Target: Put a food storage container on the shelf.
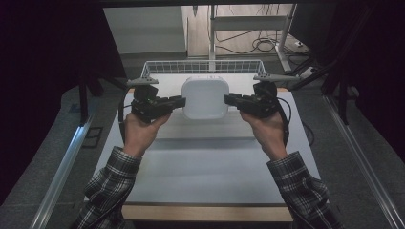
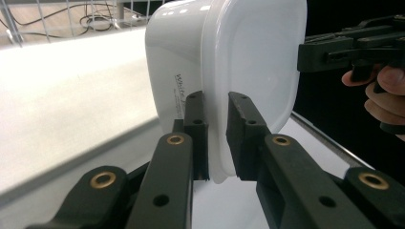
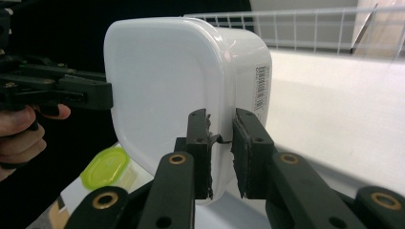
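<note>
Above the middle of the table [image 1: 205,162], a white lidded container [image 1: 205,97] hangs clear of the surface, held from both sides. Rounded-square body, glossy; lid on. Lid faces up toward the high view, base toward the table, so it rides level, not tipped. From above the outline is near square, so no clear long axis; if anything, slightly longer near-to-far, but I cannot settle that.

Left gripper [image 1: 180,101] comes in from the left. In the left gripper view its jaws stand narrow, pinched on the projecting rim of the container [image 2: 224,71], pads on either side of the lip. Printed lettering runs along the body wall just past the pad.

Right gripper [image 1: 229,100] mirrors it from the right. In the right gripper view its jaws are likewise narrow and clamped on the rim of the container [image 3: 181,81]; a barcode label [image 3: 261,88] sits on the side wall beside the far pad.

Judgement on the hold: the rim is the only thin edge these jaws can span, the body being too wide. Two opposite grips keep the box from swinging or tilting, and likely keep the lid seated.

Outward: a white wire basket [image 1: 200,67] stands at the far edge of the table, behind the container. A small tub with a lime-green lid [image 3: 106,170] sits low beyond the table edge in the right gripper view. Plaid sleeves [image 1: 110,191] enter from the near side.
</note>
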`<control>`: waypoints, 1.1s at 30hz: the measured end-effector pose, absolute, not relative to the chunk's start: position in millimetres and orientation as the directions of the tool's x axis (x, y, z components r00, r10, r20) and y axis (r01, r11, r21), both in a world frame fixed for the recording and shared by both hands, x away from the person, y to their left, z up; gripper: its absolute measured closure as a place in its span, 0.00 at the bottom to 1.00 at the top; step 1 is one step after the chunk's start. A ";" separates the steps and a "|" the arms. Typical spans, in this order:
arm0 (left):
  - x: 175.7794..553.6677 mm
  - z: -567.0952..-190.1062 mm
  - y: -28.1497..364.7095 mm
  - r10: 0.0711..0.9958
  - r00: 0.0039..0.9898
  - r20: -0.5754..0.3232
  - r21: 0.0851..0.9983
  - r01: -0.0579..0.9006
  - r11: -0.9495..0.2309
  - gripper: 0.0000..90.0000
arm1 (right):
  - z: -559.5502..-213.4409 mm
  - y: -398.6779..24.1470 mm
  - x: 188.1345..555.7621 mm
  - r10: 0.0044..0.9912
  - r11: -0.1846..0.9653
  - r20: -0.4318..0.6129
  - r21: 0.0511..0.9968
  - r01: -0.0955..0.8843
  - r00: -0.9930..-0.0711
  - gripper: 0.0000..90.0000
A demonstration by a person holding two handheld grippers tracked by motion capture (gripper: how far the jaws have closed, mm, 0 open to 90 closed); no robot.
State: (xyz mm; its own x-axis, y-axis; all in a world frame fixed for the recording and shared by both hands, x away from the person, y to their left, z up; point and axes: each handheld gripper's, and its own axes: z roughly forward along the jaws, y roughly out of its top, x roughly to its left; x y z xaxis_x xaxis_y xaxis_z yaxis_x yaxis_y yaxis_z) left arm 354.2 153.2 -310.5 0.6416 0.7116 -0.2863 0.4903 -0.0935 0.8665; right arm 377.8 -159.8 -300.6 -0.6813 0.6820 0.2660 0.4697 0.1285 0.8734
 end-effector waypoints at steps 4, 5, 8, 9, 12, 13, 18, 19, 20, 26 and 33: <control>364.4 -306.5 153.8 0.714 0.636 -0.291 0.865 0.494 -0.087 0.88 | -292.8 -158.1 389.3 0.688 0.123 0.266 0.874 0.469 -0.675 0.86; 368.1 -306.0 153.9 0.714 0.634 -0.297 0.864 0.497 -0.083 0.88 | -291.5 -157.4 391.7 0.691 0.122 0.266 0.874 0.471 -0.673 0.86; 376.1 -304.9 153.8 0.715 0.632 -0.300 0.861 0.502 -0.083 0.88 | -289.2 -156.3 399.1 0.698 0.124 0.264 0.871 0.476 -0.666 0.86; 378.7 -304.4 153.6 0.715 0.631 -0.302 0.859 0.506 -0.083 0.88 | -289.1 -156.3 401.8 0.698 0.121 0.267 0.870 0.477 -0.664 0.86; 385.8 -303.7 153.0 0.717 0.627 -0.305 0.856 0.510 -0.082 0.88 | -289.0 -156.9 409.7 0.700 0.107 0.284 0.865 0.490 -0.655 0.86; 388.1 -304.0 152.9 0.717 0.625 -0.308 0.854 0.513 -0.081 0.88 | -289.1 -156.9 412.1 0.701 0.106 0.285 0.864 0.491 -0.654 0.86; 397.0 -307.6 153.3 0.721 0.614 -0.320 0.849 0.523 -0.069 0.87 | -290.6 -155.0 421.3 0.708 0.104 0.294 0.856 0.507 -0.642 0.85; 398.4 -308.4 153.2 0.723 0.612 -0.320 0.849 0.524 -0.067 0.87 | -291.0 -154.6 423.0 0.709 0.103 0.295 0.855 0.509 -0.640 0.85; 399.8 -309.2 153.1 0.725 0.610 -0.321 0.849 0.524 -0.066 0.87 | -291.3 -154.3 424.4 0.710 0.103 0.297 0.853 0.512 -0.638 0.85; 406.5 -315.6 154.6 0.734 0.595 -0.329 0.851 0.523 -0.042 0.84 | -295.0 -151.6 432.0 0.700 0.104 0.315 0.843 0.528 -0.641 0.85; 410.3 -314.7 150.9 0.727 0.604 -0.327 0.862 0.505 -0.032 0.75 | -296.0 -149.6 440.2 0.701 0.103 0.318 0.840 0.532 -0.638 0.75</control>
